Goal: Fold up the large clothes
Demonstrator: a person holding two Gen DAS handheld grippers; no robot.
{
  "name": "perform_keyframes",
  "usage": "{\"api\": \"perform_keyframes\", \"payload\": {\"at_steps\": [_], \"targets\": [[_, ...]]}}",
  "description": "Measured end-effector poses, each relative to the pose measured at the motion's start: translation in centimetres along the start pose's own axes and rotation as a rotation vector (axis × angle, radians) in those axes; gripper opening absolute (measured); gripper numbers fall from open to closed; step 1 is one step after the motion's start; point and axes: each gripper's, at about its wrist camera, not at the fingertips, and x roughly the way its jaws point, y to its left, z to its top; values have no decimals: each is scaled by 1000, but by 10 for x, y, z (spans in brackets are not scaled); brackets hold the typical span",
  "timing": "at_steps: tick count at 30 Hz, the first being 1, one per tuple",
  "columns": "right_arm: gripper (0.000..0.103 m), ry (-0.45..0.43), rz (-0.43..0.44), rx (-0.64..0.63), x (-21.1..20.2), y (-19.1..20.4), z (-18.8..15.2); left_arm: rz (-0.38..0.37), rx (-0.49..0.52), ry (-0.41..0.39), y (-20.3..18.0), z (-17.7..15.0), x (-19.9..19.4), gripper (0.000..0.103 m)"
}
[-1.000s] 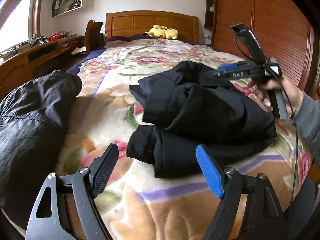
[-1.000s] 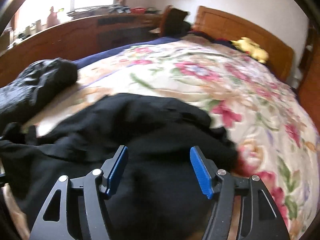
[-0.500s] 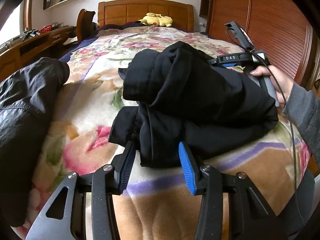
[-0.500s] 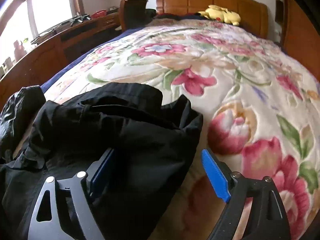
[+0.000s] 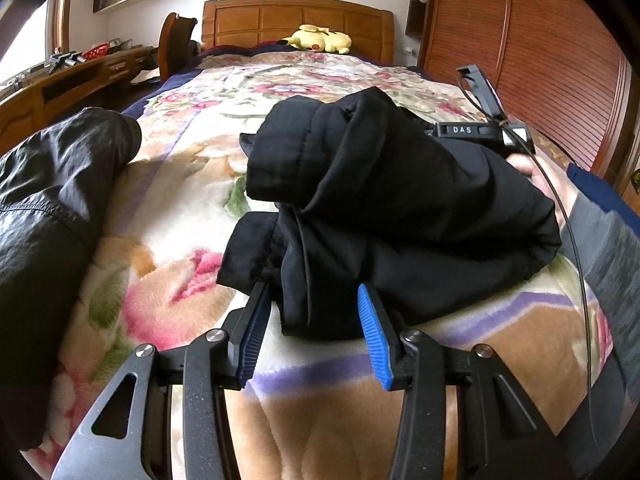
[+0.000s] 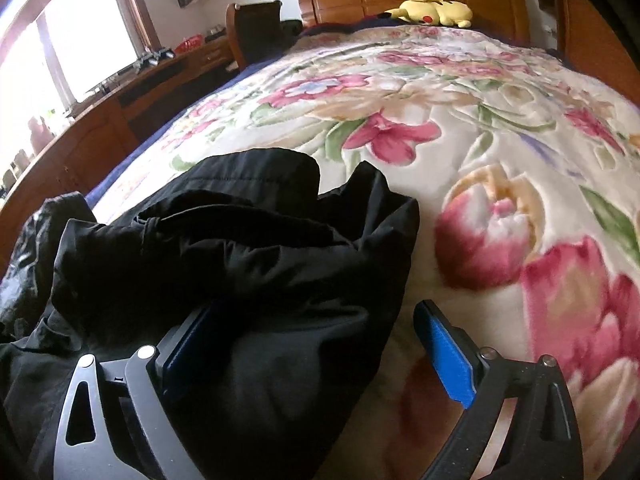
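Narrowed since a second ago on the jacket's [image 5: 384, 208] near hem: left gripper [image 5: 316, 328], jaws pinching that fold; just widened, right gripper [image 6: 320, 360], jaws open astride the far edge; bundle lying crosswise on bed [image 5: 168, 208] between both.

The far half of the bed [image 6: 460, 92] lies open up to the yellow plush toy [image 6: 434, 10] at the headboard [image 5: 296, 20]. Near the foot, the bunched black jacket [image 5: 380, 208] fills the middle. A second dark garment [image 5: 52, 200] blocks the left edge; a bare strip of blanket runs between them. The wardrobe [image 5: 560, 64] walls the right side, the table [image 5: 60, 88] the left.
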Motion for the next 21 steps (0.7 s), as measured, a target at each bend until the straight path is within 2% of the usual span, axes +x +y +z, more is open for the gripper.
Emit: {"api": "perform_keyframes", "payload": {"at_steps": [3, 5, 10, 11, 12, 13, 21], "targets": [[97, 1, 34, 18, 0, -5, -3, -3, -8, -9, 1, 0, 0, 46], [94, 6, 44, 12, 0, -5, -4, -16, -12, -12, 2, 0, 0, 38], [64, 22, 143, 7, -6, -6, -7, -27, -27, -46, 3, 4, -3, 10], [57, 17, 162, 3, -8, -6, -8, -34, -35, -54, 4, 5, -4, 9], [43, 9, 181, -1, -12, -7, -8, -38, -38, -57, 5, 6, -5, 8], [37, -4, 188, -8, -16, -6, -8, -33, -37, -65, 5, 6, -6, 7], [23, -120, 209, -39, -51, -2, -13, 11, -28, -163, 1, 9, -25, 5]]}}
